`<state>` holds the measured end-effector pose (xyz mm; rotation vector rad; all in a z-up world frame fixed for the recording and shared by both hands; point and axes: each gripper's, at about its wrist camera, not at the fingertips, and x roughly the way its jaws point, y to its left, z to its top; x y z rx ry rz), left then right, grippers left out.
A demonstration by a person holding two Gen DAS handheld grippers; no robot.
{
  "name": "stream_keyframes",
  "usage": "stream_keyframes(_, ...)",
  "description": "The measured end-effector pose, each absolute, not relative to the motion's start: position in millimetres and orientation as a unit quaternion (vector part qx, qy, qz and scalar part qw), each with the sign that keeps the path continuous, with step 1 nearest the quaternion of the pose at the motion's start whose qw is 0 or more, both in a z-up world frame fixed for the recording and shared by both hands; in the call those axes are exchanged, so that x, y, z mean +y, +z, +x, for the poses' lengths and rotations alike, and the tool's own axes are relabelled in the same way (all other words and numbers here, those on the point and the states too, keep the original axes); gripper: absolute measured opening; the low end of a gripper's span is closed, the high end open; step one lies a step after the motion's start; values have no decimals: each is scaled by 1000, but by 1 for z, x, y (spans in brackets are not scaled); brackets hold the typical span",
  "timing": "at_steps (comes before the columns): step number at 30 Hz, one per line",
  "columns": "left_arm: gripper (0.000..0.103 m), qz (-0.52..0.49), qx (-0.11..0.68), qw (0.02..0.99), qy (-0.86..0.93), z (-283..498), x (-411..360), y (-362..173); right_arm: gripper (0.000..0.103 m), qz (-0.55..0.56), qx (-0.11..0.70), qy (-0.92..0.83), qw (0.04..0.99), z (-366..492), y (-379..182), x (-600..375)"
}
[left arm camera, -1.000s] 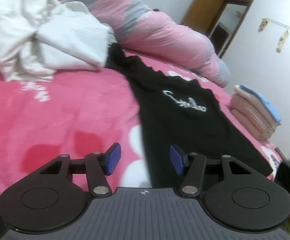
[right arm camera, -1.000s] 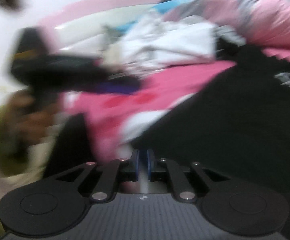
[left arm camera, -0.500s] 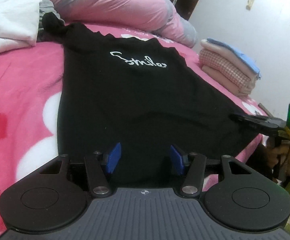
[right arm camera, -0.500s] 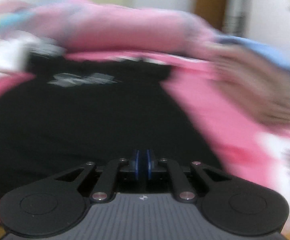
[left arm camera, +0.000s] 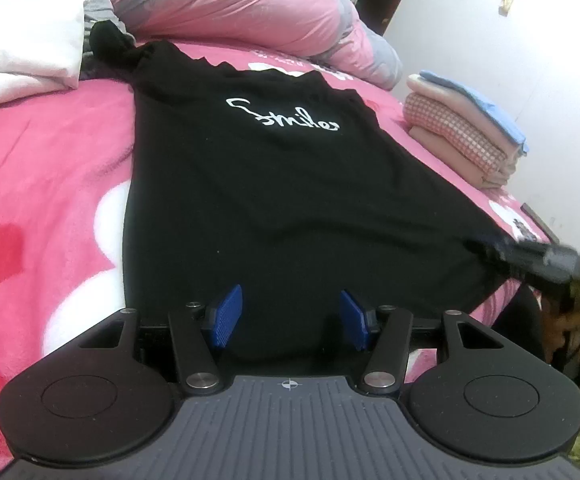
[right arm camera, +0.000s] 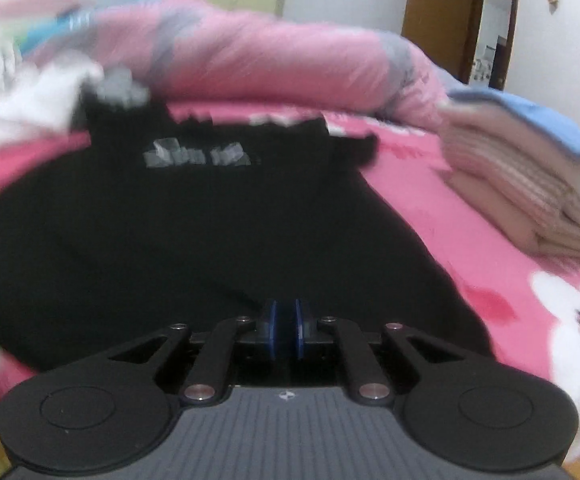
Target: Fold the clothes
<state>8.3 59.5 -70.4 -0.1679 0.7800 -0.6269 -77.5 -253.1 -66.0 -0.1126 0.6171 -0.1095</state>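
On the bed: black shirt (left arm camera: 273, 200) | left claw (left arm camera: 290, 316) spread | right claw (right arm camera: 285, 330) pinching hem, lettering blurred.

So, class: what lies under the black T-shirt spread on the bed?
The black T-shirt lies flat on a pink blanket with white and red patches. The blanket shows all round it; the part beneath is covered, so anything there cannot be seen.

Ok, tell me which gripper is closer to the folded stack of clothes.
Right. The right gripper sits at the black shirt's hem corner on the stack's side; the left gripper is at the hem's other end, farther away.
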Motion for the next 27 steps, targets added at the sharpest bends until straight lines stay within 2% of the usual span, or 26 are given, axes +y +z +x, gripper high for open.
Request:
stream_keyframes(7,55,-82,375,872,-303,10,61,-71,11,54,314,-168,933,-153,-51,-325)
stream_keyframes(10,55,-79,377,873,-298,10,59,-69,11,135,270,-183,936,-166,-40,-343)
stream_keyframes(11,55,-77,377,874,-297,10,58,-68,15,161,253,-183,936,-168,-36,-348)
stream_keyframes(13,55,-74,378,875,-292,8,57,-66,32,188,224,-170,941,-162,-29,-349)
stream_keyframes(14,55,-74,377,877,-289,7,57,-64,49,196,214,-160,944,-156,-25,-346)
stream_keyframes(15,56,-74,376,879,-285,5,57,-62,57,200,205,-150,946,-151,-22,-342)
stream_keyframes(16,58,-75,373,881,-281,3,58,-60,59,204,199,-136,949,-148,-21,-337)
stream_keyframes(19,66,-86,365,888,-265,-3,62,-56,74,213,187,-96,954,-141,-11,-316)
stream_keyframes(21,69,-99,365,889,-259,-6,65,-54,94,216,182,-81,956,-135,-9,-308)
stream_keyframes(22,72,-105,364,889,-256,-8,66,-53,99,216,179,-79,957,-135,-8,-303)
stream_keyframes(23,76,-108,363,890,-253,-9,66,-52,103,217,176,-77,957,-134,-8,-298)
stream_keyframes(27,94,-123,357,894,-242,-14,67,-46,103,215,173,-74,958,-134,-7,-287)
